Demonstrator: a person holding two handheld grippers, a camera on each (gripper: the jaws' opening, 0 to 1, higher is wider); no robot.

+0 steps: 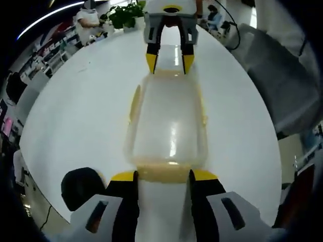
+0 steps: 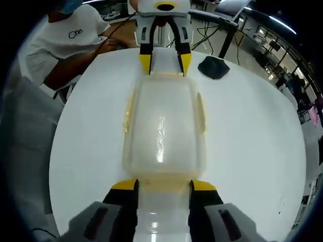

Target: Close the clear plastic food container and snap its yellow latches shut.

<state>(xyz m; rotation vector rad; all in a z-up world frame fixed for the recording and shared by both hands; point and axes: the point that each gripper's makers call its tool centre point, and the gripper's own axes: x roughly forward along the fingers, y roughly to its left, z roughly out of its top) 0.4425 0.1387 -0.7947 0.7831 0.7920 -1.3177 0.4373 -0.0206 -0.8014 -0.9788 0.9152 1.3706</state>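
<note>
Container: the clear plastic food container (image 1: pixel 169 126) lay lengthwise on the round white tabletop (image 1: pixel 75 116), its lid down over the body and catching a streak of glare along the middle.

Latches: pale yellow latches ran along both long sides, one on the left edge (image 1: pixel 134 103) in the left gripper view, and one sat at each short end; whether any had snapped home could not be told.

Left tool: the left tool (image 1: pixel 162 175) stood at the near short end of the container, its yellow-tipped jaws spread apart on either side of the end latch (image 1: pixel 162 171), tips level with the container's corners; whether they touched it could not be told. In the right gripper view this same tool (image 2: pixel 165 61) appeared at the far end, jaws apart.

Right tool: the right tool (image 2: pixel 163 185) stood at the opposite short end, jaws also spread apart about that end's latch. In the left gripper view it (image 1: pixel 169 60) showed at the far end, yellow tips at the container's rim.

Surroundings: a black object (image 2: pixel 214 67) rested on the tabletop just beside the left tool, apart from the container. A person in a white shirt (image 2: pixel 70 40) sat at the tabletop's edge, and a potted plant (image 1: pixel 126 14) stood beyond the far rim.
</note>
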